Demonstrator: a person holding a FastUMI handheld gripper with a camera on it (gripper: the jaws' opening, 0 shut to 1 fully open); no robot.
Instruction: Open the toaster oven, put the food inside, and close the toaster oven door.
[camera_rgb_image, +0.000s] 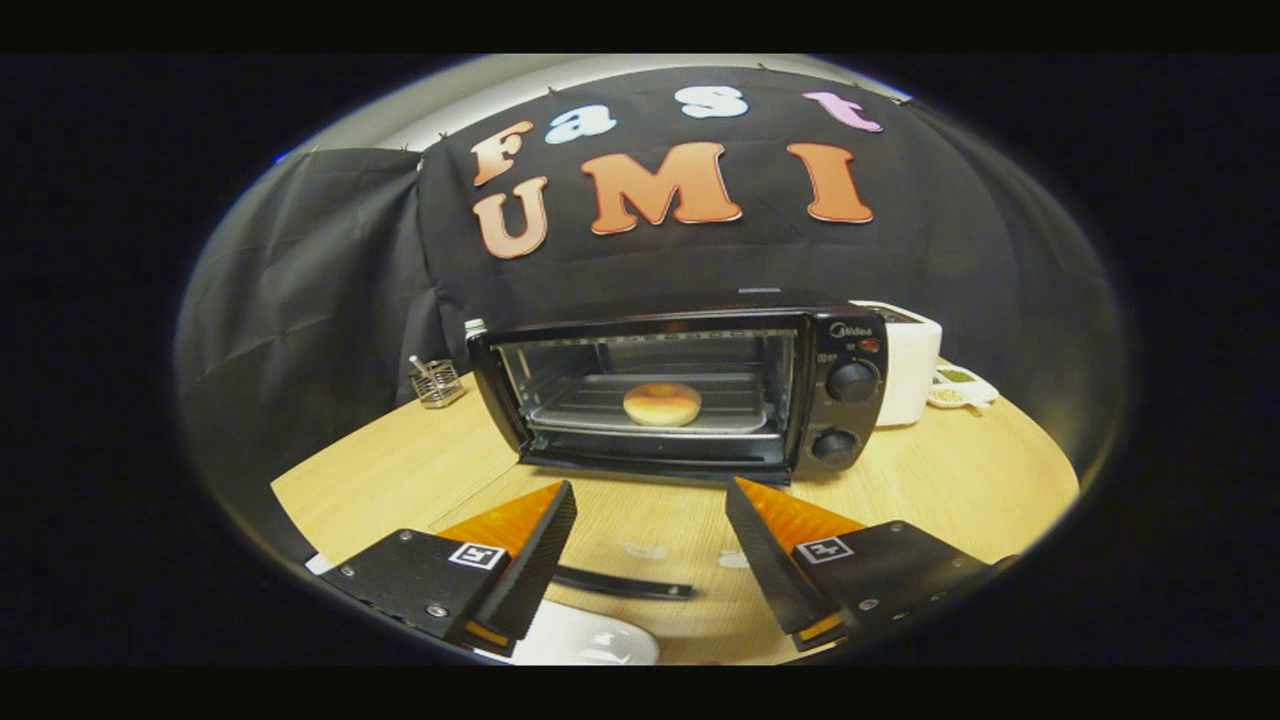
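A black toaster oven stood on a pale wooden surface, facing the camera, beyond the fingertips of the hand-held gripper. Its door appeared to be folded down flat toward the front, though the glass made this hard to judge; the chamber looked open to view. Inside, a round golden bun rested on the metal tray, roughly centred, so the food seemed already loaded. Two dark knobs sat one above the other on the oven's right panel.

The hand-held gripper's two fingers were spread wide apart and held nothing, hovering over bare wood just short of the oven. That empty, open stance fitted a gripper drawn back after placing the bun, lined up with the oven's front so it could likely go for the door edge next. Closing the door seemed the step left.

A white appliance stood just right of the oven, and a small wire holder stood to its left. A white object lay under the fingers.
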